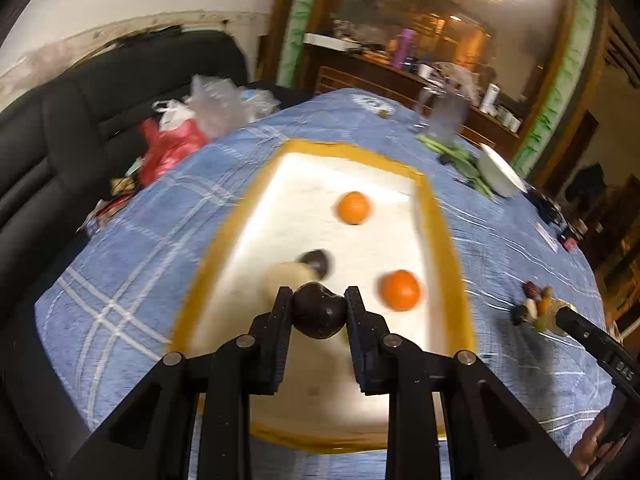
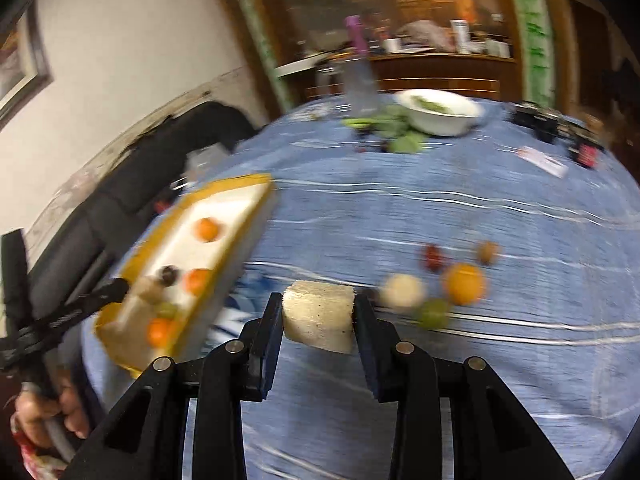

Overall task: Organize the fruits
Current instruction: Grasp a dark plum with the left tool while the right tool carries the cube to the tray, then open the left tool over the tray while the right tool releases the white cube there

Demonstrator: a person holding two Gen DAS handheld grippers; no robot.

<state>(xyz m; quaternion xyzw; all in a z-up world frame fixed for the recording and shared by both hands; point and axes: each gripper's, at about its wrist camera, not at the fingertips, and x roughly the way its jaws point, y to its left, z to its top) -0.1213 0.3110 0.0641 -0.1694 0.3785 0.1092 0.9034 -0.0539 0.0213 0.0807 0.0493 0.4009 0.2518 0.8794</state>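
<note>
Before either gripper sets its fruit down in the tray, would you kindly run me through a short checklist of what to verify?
1. Left gripper shut on the dark fruit: ok.
2. Right gripper shut on the pale chunk: ok.
3. Dark fruit over the tray: ok.
4. Pale chunk over the tray: not ok; it hangs above the blue cloth.
5. Free spot among the oranges: ok, white floor shows between them.
6. Loose fruits left on the cloth: not ok, several remain.
</note>
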